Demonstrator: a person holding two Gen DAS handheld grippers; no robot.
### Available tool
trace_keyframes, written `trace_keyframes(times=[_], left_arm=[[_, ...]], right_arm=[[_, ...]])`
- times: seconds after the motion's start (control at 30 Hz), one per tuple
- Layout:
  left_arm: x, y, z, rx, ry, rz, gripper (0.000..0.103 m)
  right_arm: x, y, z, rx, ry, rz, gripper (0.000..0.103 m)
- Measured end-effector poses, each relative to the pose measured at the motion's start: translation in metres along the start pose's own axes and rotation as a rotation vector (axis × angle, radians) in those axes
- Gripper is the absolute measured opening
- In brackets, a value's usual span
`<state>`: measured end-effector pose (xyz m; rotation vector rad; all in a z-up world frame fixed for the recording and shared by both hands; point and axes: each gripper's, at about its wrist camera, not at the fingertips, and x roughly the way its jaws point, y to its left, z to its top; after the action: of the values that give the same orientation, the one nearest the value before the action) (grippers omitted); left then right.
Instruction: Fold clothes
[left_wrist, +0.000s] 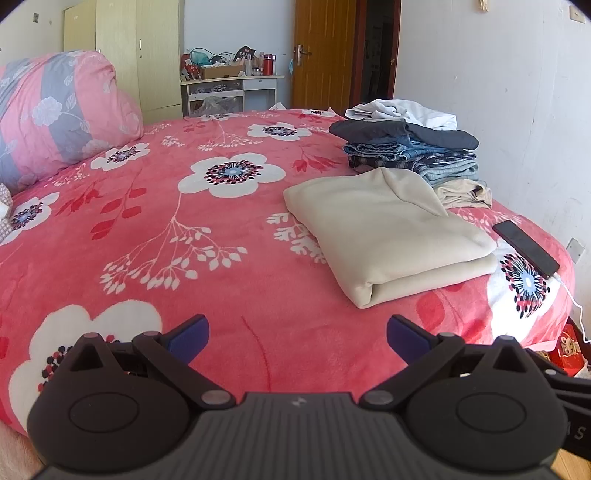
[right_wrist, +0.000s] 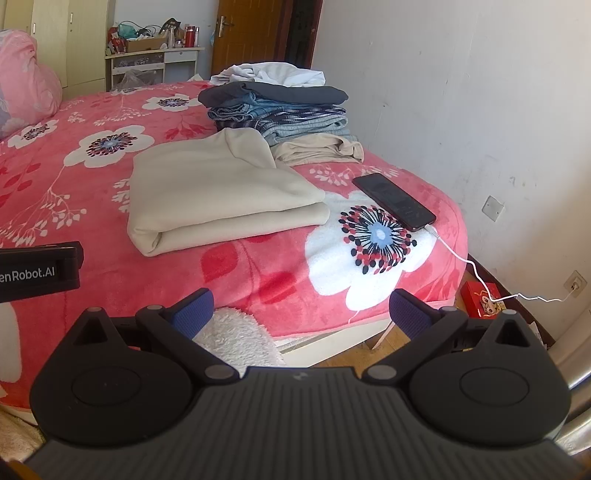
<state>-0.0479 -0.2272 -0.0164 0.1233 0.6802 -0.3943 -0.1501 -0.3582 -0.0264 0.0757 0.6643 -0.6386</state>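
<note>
Both our tongs, left (left_wrist: 297, 338) and right (right_wrist: 301, 308), gape wide, empty. Ahead lies the cream garment (right_wrist: 221, 192): soft, probably thick fleece; we'd pinch its near corners.

Cream garment (left_wrist: 388, 229) folded flat on the bed, stack of folded clothes (left_wrist: 406, 151) just behind

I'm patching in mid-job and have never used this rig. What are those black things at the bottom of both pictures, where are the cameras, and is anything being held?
Each picture comes from a camera on a handheld gripper, looking along its two fingers. The left gripper and right gripper are both open and hold nothing. On the floral bed lies a folded cream garment, behind it a stack of clothes, and beside it a phone on a white cable.
</note>
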Motion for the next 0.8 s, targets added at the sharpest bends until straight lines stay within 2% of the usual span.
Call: trace_keyframes(times=[0.8], left_arm=[[0.0007, 0.0025, -0.0001, -0.004, 0.001, 0.009, 0.103]], right_arm=[[0.0013, 0.0022, 0.0003, -0.004, 0.002, 0.006, 0.102]])
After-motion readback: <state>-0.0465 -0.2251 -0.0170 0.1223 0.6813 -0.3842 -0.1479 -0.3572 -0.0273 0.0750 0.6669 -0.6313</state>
